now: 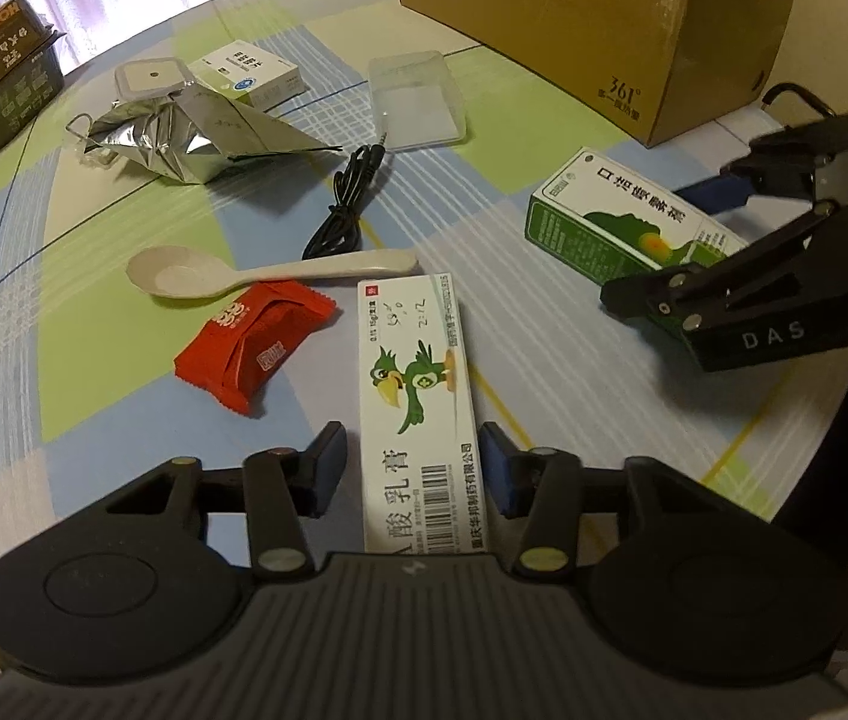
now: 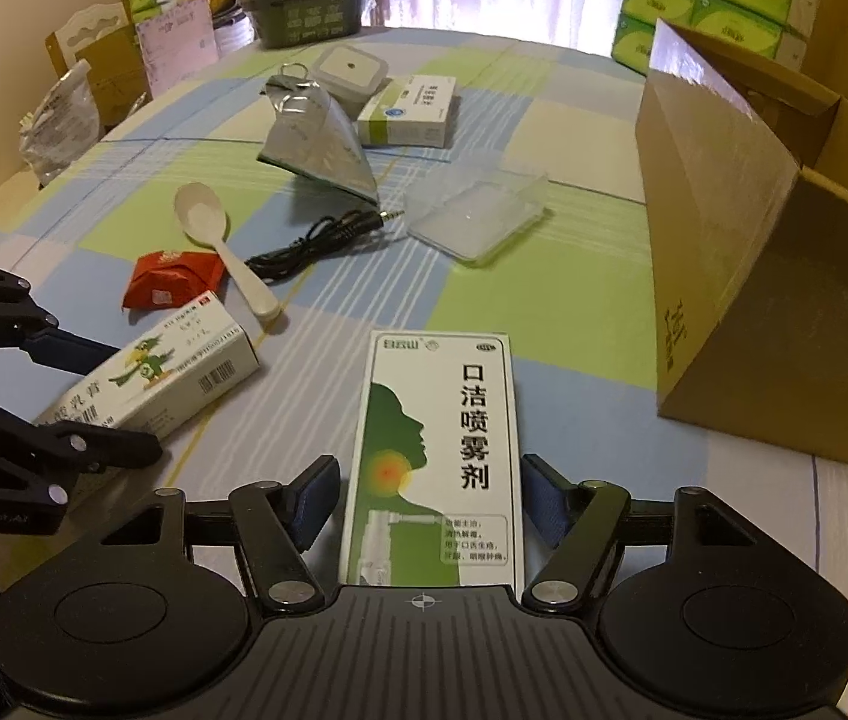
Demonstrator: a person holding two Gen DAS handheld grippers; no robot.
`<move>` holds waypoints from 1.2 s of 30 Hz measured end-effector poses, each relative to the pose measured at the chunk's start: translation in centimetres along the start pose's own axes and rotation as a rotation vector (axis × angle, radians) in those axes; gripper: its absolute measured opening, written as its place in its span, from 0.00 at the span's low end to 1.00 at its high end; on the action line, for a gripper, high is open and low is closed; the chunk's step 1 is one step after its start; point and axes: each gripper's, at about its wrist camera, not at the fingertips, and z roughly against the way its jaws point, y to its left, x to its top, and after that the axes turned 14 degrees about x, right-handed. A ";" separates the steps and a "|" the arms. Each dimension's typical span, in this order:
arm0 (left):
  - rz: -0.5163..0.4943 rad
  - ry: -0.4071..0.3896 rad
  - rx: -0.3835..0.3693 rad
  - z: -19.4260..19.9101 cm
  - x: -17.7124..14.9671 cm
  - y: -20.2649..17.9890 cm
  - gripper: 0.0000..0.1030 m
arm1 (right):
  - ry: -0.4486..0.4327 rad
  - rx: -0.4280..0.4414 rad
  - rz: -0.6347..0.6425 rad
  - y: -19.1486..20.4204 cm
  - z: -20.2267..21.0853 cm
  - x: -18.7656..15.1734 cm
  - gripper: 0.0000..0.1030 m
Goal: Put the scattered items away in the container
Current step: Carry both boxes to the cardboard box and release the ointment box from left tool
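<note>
While both our claws, left gripper [image 1: 411, 468] and right gripper [image 2: 430, 498], stand open astride unheld boxes, the bird box [image 1: 417, 396] and spray box [image 2: 442, 450] may skid if we close off-centre.

red snack packet [image 1: 255, 351]; cream spoon [image 1: 255, 273]; blue-green checked tablecloth [image 1: 123, 396]; brown carton [image 1: 592, 24].

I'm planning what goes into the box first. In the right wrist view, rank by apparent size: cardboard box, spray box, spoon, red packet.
1. Cardboard box, clearly largest.
2. Spray box, though it lies closest to the camera, between the open right hand-held gripper fingers, so it looks enlarged.
3. Spoon and red packet: similar, not ranked.
</note>
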 end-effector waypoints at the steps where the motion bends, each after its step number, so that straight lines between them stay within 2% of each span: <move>1: 0.004 0.001 -0.001 0.0 0.0 0.0 0.33 | 0.003 -0.003 0.000 0.0 0.0 -0.1 0.56; 4: -0.003 -0.007 0.013 0.4 0.0 -0.1 0.32 | 0.000 -0.002 0.001 0.0 0.3 -0.1 0.56; 11: 0.040 -0.055 0.005 2.2 0.6 0.8 0.32 | -0.075 -0.022 0.009 0.6 2.3 0.6 0.56; 25: 0.054 -0.081 -0.006 3.7 2.9 0.6 0.32 | -0.115 -0.055 0.003 0.3 4.8 1.9 0.56; 31: 0.063 -0.113 -0.006 4.8 5.2 0.2 0.32 | -0.157 -0.094 0.015 -0.3 7.5 3.7 0.56; 36: 0.086 -0.157 -0.028 6.0 8.8 -0.1 0.32 | -0.212 -0.122 0.017 -1.1 10.4 5.9 0.56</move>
